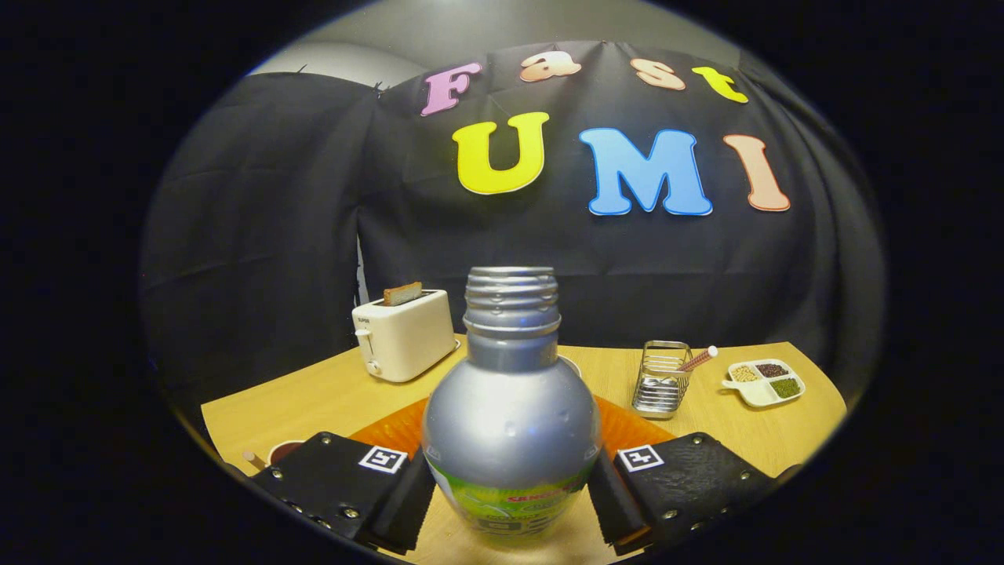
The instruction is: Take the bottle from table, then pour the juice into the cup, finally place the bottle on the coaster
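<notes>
The tongs have closed around the silver plastic bottle, one finger pressed to each side of its lower body at the bottom centre of the frame, so the bottle is held firmly and stands upright between them. The open threaded neck rises to mid-frame with no cap on it. The bottle is a round-shouldered shape with a grey metallic sheen and a green printed band low down near the fingers.

Judging by the grip, the taking step looks complete or nearly so, and pouring comes next. To do it well, keep the squeeze steady, since the wall is smooth and curved and could slip or twist. Lift clear before tilting, and tip slowly so liquid does not surge from the wide mouth.

An orange round coaster lies on the light wooden table just behind the bottle. A dark cup shows at lower left beside the left finger. Further back stand a cream toaster, a wire metal holder and a white divided dish.
</notes>
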